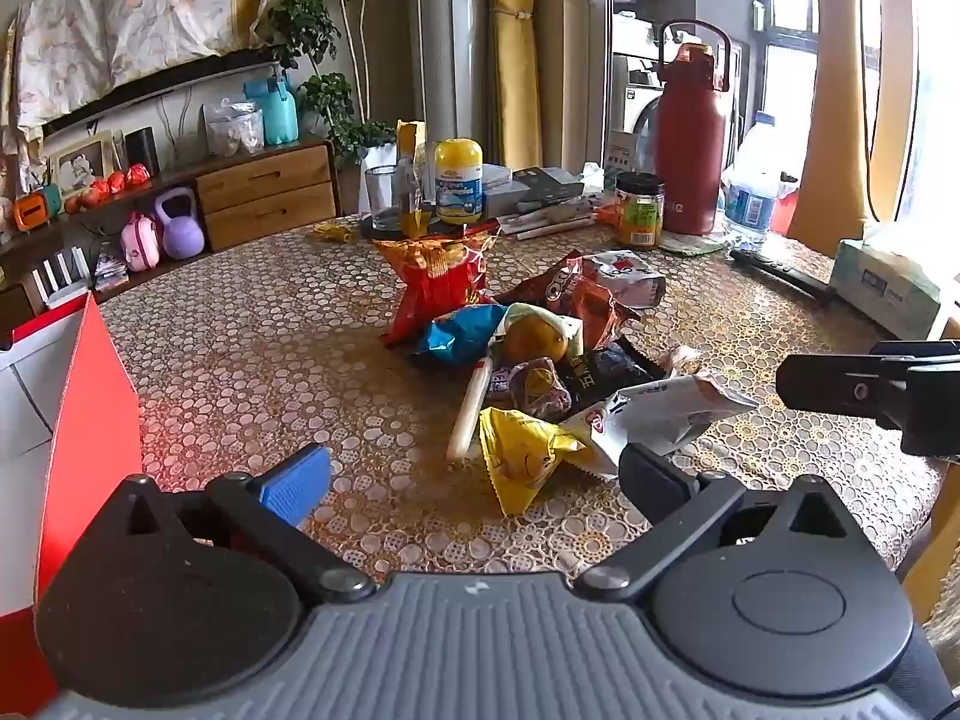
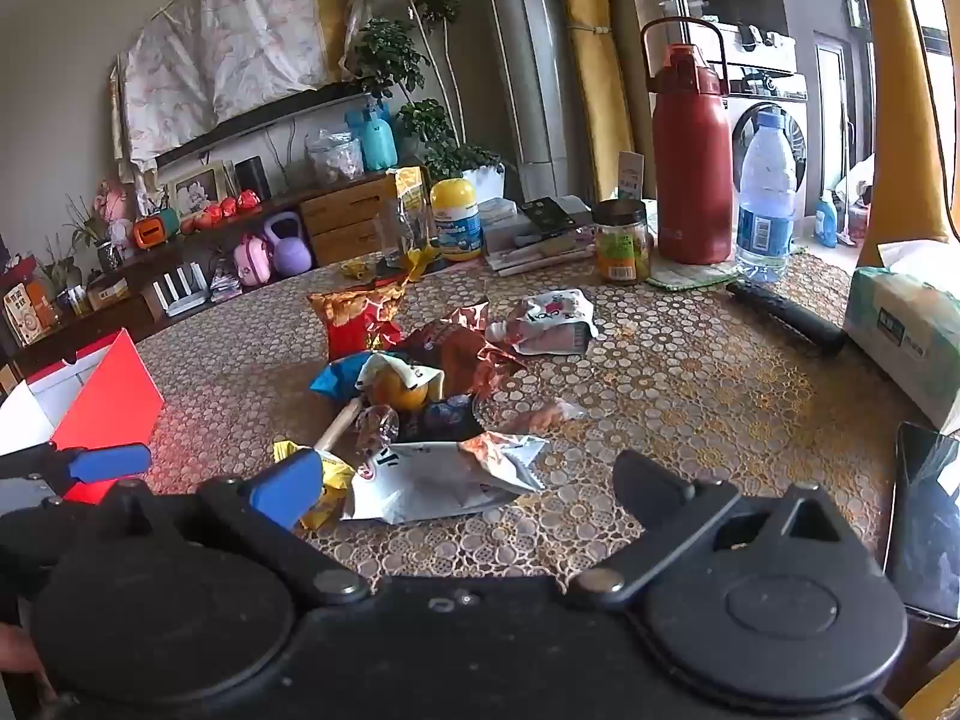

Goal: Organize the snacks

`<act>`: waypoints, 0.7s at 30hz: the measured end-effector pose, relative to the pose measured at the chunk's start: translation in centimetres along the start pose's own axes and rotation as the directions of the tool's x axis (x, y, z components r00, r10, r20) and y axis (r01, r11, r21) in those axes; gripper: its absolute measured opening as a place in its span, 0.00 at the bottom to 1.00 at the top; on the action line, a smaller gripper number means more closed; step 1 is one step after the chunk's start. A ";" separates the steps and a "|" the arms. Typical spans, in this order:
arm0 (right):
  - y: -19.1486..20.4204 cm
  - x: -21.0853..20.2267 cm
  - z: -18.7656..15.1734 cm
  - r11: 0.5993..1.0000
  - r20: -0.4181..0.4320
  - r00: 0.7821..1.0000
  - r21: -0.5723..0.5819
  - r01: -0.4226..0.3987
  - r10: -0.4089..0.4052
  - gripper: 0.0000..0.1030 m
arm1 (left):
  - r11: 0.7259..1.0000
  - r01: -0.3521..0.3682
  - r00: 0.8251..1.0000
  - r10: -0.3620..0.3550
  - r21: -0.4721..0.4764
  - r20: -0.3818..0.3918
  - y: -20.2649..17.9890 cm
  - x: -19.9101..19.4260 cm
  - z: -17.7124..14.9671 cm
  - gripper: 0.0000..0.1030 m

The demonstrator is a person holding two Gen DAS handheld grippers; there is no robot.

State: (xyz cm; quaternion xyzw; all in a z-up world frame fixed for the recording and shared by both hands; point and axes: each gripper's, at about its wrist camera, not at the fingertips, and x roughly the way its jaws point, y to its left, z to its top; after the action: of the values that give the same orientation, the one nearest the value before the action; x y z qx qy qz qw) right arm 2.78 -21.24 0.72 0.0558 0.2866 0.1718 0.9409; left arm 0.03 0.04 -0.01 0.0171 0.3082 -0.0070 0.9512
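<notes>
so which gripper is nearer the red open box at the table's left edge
Left. The left gripper hangs right beside the red open box, the box at its left. The right gripper sits farther right, beyond the left one.

Lighting: daylight, entering from the window [image 1: 792, 30] far right of the fingers [image 1: 297, 483]; the panes are blown out white. Bench [image 1: 252, 360] evenly lit, soft shadows, a red cast beside the red box [image 1: 90, 420] left of the fingers. Focus: sharp centrally. Distortion: strong fisheye bowing at the edges in both views, dark corners.
</notes>
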 end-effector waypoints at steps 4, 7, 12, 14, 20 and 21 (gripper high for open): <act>0.0 0.0 0.0 1.000 -0.006 1.000 0.001 0.004 -0.004 1.00 | 1.000 0.001 1.000 -0.001 -0.005 -0.003 0.2 0.1 0.0 1.00; 0.0 0.0 0.0 1.000 -0.006 1.000 0.001 0.005 -0.005 1.00 | 1.000 -0.001 1.000 0.001 -0.006 -0.004 0.4 0.0 -0.1 1.00; -0.1 0.1 0.0 1.000 -0.010 1.000 0.001 0.004 -0.004 1.00 | 1.000 -0.004 1.000 0.004 0.002 -0.002 0.1 0.0 -0.2 1.00; 0.0 0.0 0.0 1.000 -0.009 1.000 0.001 0.004 -0.004 1.00 | 1.000 -0.004 1.000 0.004 0.004 -0.001 0.1 0.1 -0.2 1.00; -0.5 -0.1 -0.2 1.000 -0.011 1.000 0.004 0.006 -0.006 1.00 | 1.000 -0.005 1.000 0.005 0.004 -0.005 0.1 0.2 -0.3 1.00; -0.5 -0.1 -0.2 1.000 -0.011 1.000 0.004 0.006 -0.006 1.00 | 1.000 -0.004 1.000 0.004 0.005 -0.005 0.1 0.1 -0.3 1.00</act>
State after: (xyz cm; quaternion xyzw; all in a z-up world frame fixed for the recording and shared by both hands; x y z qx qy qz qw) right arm 2.74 -21.75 0.57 0.0557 0.2922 0.1688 0.9397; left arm -0.04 0.12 -0.35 0.0199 0.3105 -0.0059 0.9503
